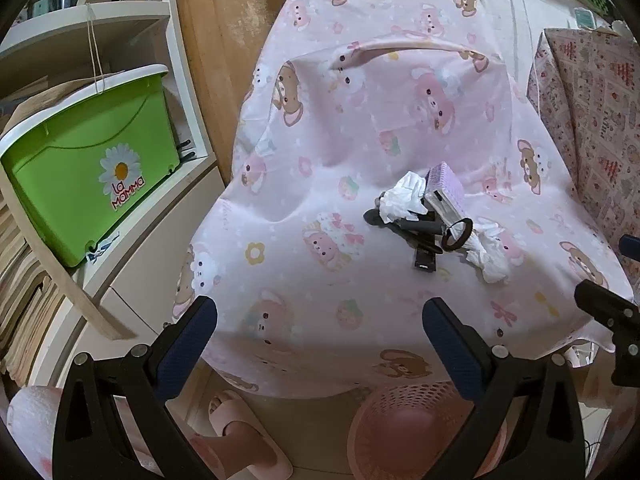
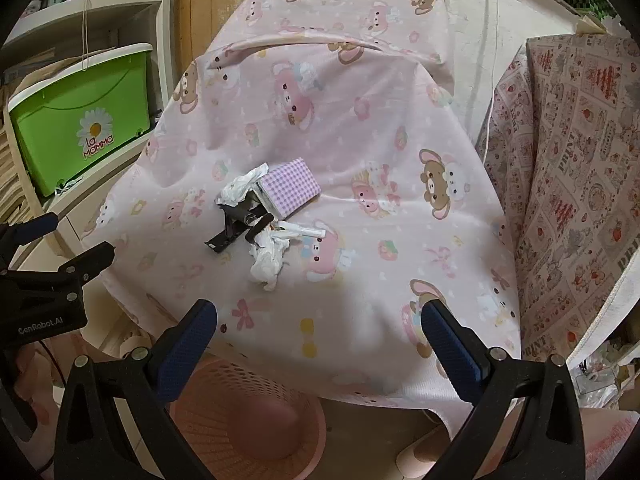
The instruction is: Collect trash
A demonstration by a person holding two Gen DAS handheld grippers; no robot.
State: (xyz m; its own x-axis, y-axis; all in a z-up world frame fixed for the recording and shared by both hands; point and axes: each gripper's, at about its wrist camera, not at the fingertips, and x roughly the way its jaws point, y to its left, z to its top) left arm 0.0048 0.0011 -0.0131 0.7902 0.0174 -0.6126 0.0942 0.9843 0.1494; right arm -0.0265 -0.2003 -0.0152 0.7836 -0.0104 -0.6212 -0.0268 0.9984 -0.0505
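Observation:
Two crumpled white tissues lie on a pink cartoon-print cloth [image 1: 320,160]: one [image 1: 402,196] beside a purple checked box [image 1: 446,186], the other [image 1: 490,256] nearer the front. In the right wrist view they show as the far tissue [image 2: 240,188], the near tissue [image 2: 268,260] and the box [image 2: 290,190]. A black clip [image 2: 236,228] and a black hair tie [image 1: 456,234] lie between them. A pink mesh basket [image 1: 400,432] stands on the floor below the cloth's front edge. My left gripper [image 1: 320,320] and right gripper [image 2: 320,320] are open and empty, short of the tissues.
A green lidded bin [image 1: 92,164] marked "La Mamma" sits on white shelves at the left. A patterned cloth [image 2: 580,180] covers something at the right. A slippered foot [image 1: 240,432] stands by the basket [image 2: 240,420]. The left gripper's body [image 2: 44,292] shows at the right view's left edge.

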